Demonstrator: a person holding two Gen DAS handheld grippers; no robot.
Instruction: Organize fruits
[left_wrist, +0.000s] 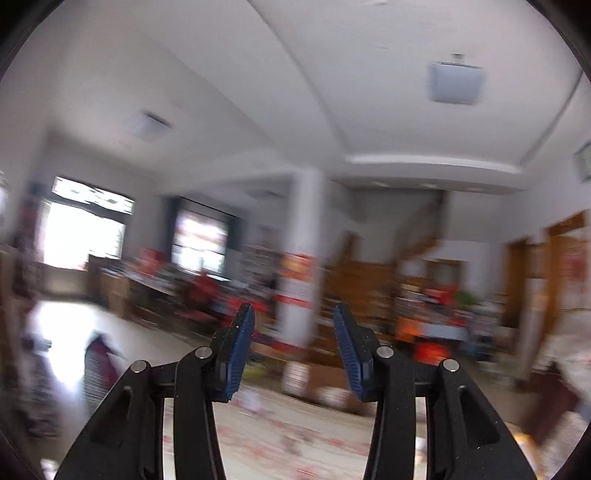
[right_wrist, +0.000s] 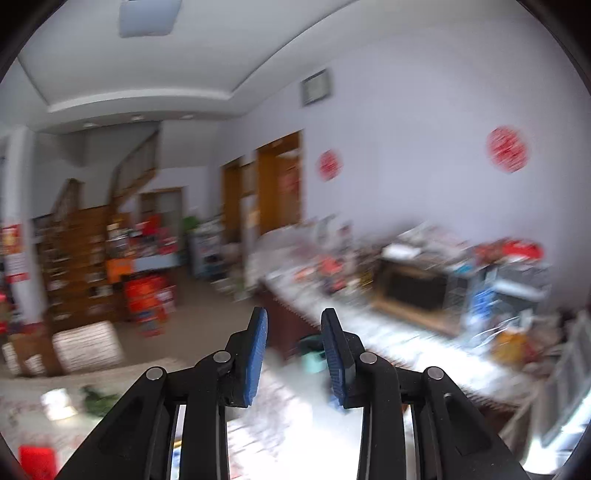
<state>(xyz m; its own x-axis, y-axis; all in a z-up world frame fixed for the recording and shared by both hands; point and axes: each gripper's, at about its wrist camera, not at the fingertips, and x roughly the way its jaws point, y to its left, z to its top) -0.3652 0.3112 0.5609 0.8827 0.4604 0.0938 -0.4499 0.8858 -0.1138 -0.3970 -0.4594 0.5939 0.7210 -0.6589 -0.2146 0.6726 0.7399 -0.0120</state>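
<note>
Aloft, left gripper (left_wrist: 293, 314) and right gripper (right_wrist: 293, 319) point across a blurred room, jaws narrowly parted, empty; no fruit shows. Judged between steps: next, swing down toward six o'clock.

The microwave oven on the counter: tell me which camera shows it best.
The right wrist view: the microwave oven sits on the cluttered counter along the wall, blurred but recognisable. The left wrist view points across the room and does not show it.

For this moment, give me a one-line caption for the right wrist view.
Right gripper held empty with jaws apart, aimed across a blurred room toward a cluttered counter with a microwave oven.
</note>
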